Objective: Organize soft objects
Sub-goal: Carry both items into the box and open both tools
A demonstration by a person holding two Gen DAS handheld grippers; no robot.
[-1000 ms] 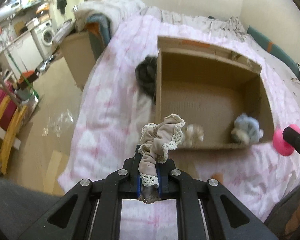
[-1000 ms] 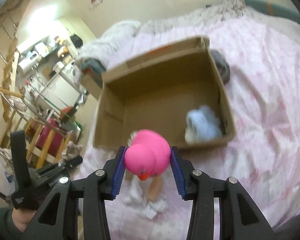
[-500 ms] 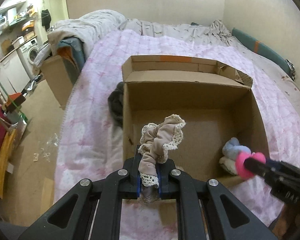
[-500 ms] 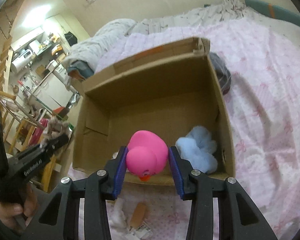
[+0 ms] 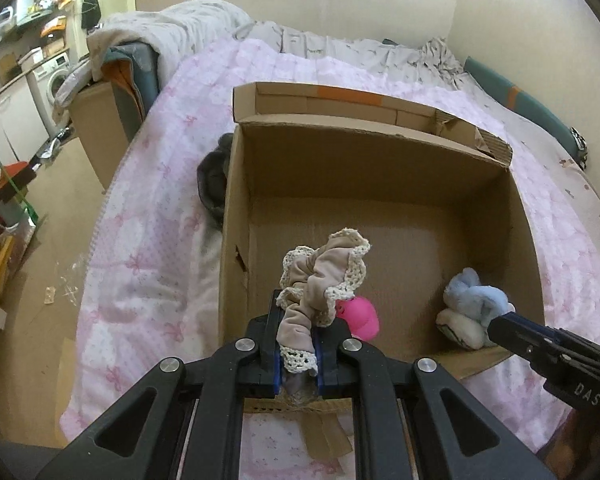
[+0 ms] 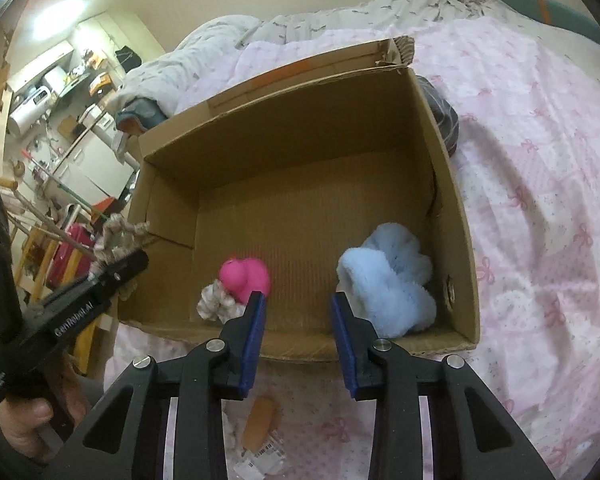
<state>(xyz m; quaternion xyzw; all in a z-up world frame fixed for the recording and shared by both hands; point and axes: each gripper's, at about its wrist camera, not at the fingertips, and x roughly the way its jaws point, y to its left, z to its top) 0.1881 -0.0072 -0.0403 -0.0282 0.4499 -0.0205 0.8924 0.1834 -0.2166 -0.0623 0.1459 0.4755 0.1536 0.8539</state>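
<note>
An open cardboard box [image 5: 380, 168] [image 6: 300, 148] sits on the pink bedspread. My left gripper [image 5: 296, 320] is shut on a beige lace-edged scrunchie [image 5: 320, 272] and holds it over the box's near left corner; it also shows in the right wrist view [image 6: 120, 264]. My right gripper [image 6: 298, 312] is open and empty above the box's near wall; its tip shows in the left wrist view [image 5: 512, 324]. A pink rubber duck [image 6: 246, 276] [image 5: 360, 316] lies in the box beside a small patterned cloth [image 6: 214, 302]. A light blue plush [image 6: 392, 280] [image 5: 474, 304] lies in the near right corner.
A dark grey cloth [image 5: 214, 176] [image 6: 442, 120] lies on the bed against the box's outer side. A tan tag and a clear wrapper [image 6: 260, 432] lie on the bedspread in front of the box. Crumpled bedding [image 5: 172, 32] is piled at the bed's head. The floor [image 5: 48, 248] is to the left.
My right gripper has opened and let go of the pink duck, which now lies in the box. My left gripper has moved closer over the box with the scrunchie.
</note>
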